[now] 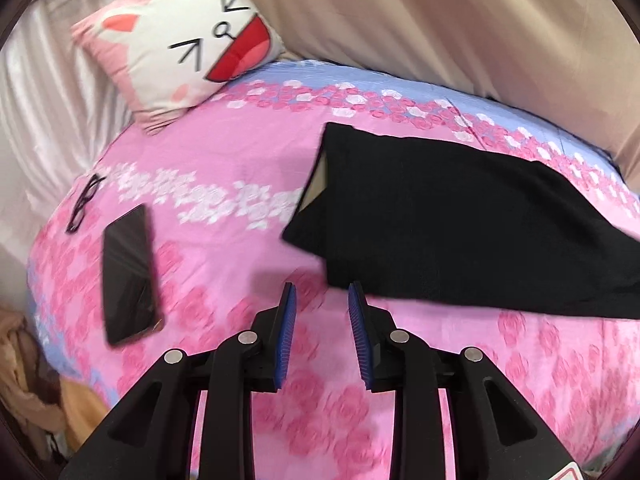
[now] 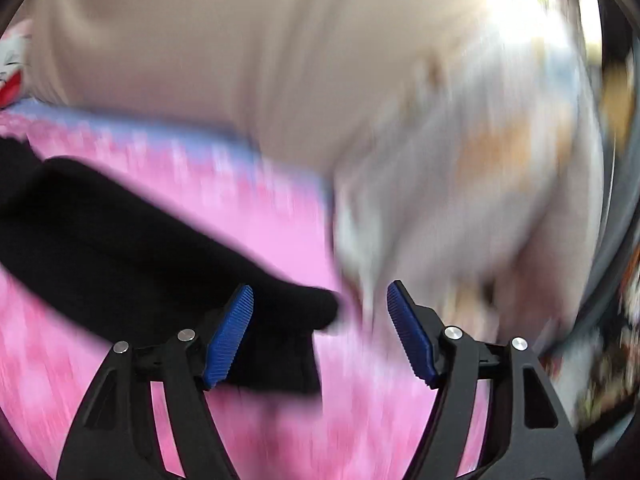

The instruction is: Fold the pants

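The black pants (image 1: pixel 460 220) lie folded into a long strip on the pink flowered bedspread (image 1: pixel 224 148), right of centre in the left wrist view. My left gripper (image 1: pixel 322 292) hovers at their near left corner, jaws a small way apart with only bedspread between the blue pads; the right fingertip (image 1: pixel 354 292) overlaps the pants' edge. In the blurred right wrist view, the pants (image 2: pixel 120 248) run in from the left and their end lies under my right gripper (image 2: pixel 320 287). Its jaws stand wide and the pads press on nothing.
A cat-face pillow (image 1: pixel 180 52) leans at the back left. A dark phone (image 1: pixel 128 276) and glasses (image 1: pixel 84 204) lie on the bed's left side. Beige fabric (image 1: pixel 440 20) rises behind the bed. A blurred white patterned bundle (image 2: pixel 460 200) sits at the right.
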The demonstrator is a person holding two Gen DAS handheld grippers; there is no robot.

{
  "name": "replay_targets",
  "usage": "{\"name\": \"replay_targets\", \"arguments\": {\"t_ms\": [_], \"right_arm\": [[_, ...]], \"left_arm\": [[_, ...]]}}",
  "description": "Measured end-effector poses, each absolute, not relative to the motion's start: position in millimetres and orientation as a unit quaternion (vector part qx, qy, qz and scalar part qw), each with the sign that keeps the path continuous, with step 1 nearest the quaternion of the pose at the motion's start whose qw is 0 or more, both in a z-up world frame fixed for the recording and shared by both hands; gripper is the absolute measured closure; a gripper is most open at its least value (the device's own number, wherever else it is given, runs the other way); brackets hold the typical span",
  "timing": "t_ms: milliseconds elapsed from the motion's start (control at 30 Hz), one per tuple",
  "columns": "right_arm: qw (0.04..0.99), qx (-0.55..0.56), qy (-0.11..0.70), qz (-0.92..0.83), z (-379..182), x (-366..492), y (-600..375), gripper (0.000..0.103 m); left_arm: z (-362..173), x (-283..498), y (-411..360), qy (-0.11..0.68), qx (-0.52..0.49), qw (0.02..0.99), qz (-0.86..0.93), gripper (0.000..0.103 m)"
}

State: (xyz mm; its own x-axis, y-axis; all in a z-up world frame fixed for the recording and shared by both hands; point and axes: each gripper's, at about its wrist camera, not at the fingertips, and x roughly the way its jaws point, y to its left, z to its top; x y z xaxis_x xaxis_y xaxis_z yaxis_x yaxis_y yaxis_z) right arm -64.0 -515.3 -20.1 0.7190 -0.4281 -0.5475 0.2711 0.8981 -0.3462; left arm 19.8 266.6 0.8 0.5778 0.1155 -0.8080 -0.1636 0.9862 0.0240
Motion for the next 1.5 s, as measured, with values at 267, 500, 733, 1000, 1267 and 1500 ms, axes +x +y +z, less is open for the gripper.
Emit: {"name": "replay_targets", "arguments": {"t_ms": [267,500,733,1000,1267,1500], "right_arm": [[0.928,0.152,0.303,-0.155,-7,-98,-568,0.017],[0.876,0.183,0.429,-0.122,-63,14,-581,0.068],[0.936,0.026,0.31,-0.163,23,9,-541,0.086],[0.899,0.084,0.354,-0.242,-35,-21,-567,0.073],[0.937,0.02,0.348,-0.035,-16,-4,-362,0.042],[0.907,-0.001,0.397,0.145,-55,40,-185,0.042]], "left_arm": [[72,43,217,0.367,-0.007,0.928,0.068,0.025],[15,83,170,0.41,-0.001,0.911,0.041,0.025],[-19,74,184,0.432,0.034,0.897,0.083,0.025],[-44,71,225,0.462,-0.014,0.881,0.1,0.025],[-32,47,271,0.437,-0.154,0.883,0.079,0.025],[-57,55,302,0.447,-0.271,0.852,0.035,0.025]]}}
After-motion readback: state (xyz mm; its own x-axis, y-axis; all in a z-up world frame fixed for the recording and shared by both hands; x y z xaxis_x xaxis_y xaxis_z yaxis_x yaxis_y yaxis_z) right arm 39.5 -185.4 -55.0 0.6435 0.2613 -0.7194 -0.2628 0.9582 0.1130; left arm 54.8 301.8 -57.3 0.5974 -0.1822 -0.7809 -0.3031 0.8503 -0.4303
